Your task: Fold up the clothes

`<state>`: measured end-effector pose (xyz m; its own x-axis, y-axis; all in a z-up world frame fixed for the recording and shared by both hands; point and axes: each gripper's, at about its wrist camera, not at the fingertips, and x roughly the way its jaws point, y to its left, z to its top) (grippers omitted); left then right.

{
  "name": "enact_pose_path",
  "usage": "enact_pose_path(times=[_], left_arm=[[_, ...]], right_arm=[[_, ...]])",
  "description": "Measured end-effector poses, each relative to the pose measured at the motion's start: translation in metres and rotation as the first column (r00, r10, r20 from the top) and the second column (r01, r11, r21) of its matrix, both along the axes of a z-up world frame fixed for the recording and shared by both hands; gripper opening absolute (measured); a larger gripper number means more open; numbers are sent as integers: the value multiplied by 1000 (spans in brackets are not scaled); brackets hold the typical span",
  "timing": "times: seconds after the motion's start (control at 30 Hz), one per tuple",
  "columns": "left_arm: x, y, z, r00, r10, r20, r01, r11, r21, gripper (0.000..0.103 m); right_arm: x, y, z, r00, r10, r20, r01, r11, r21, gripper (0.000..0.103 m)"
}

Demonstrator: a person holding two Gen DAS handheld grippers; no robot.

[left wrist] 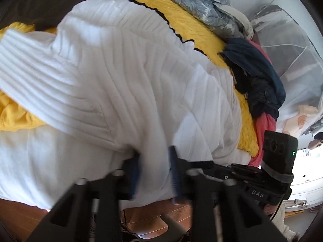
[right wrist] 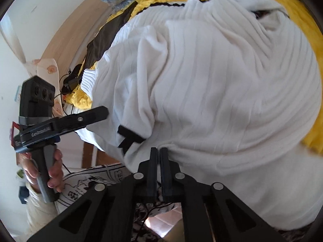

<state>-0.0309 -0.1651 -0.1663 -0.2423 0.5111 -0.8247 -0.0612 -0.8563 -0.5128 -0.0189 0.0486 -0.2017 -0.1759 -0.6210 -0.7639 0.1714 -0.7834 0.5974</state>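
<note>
A white ribbed sweater lies spread over a yellow blanket on the bed, one sleeve folded across its body. My left gripper is at the sweater's near edge, with white fabric bunched between its blue pads. In the right wrist view the left gripper reaches the sweater from the left, held by a hand. My right gripper is shut on the sweater's hem, just right of a black tag. The right gripper also shows in the left wrist view.
A heap of navy and pink clothes and a grey patterned quilt lie on the far side of the bed. A dark brown garment covers the far left. Wooden floor lies below the bed edge. A black corded device rests on the blanket.
</note>
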Motion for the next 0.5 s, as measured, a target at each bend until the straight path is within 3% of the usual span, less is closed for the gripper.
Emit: enact_pose_path(times=[0.07, 0.17, 0.3, 0.5], left_arm=[[0, -4, 15, 996, 31, -79, -31, 999, -6, 8], [1, -13, 45, 972, 79, -222, -82, 997, -5, 8], [2, -20, 76, 949, 128, -290, -125, 992, 26, 8], [0, -22, 118, 918, 134, -374, -150, 989, -14, 8]], right_arm=[[-1, 2, 5, 999, -17, -38, 17, 1000, 2, 2], [1, 17, 32, 985, -72, -159, 70, 997, -18, 2], [5, 44, 85, 937, -130, -325, 119, 991, -54, 2], [8, 83, 138, 893, -166, -418, 133, 985, -106, 2]])
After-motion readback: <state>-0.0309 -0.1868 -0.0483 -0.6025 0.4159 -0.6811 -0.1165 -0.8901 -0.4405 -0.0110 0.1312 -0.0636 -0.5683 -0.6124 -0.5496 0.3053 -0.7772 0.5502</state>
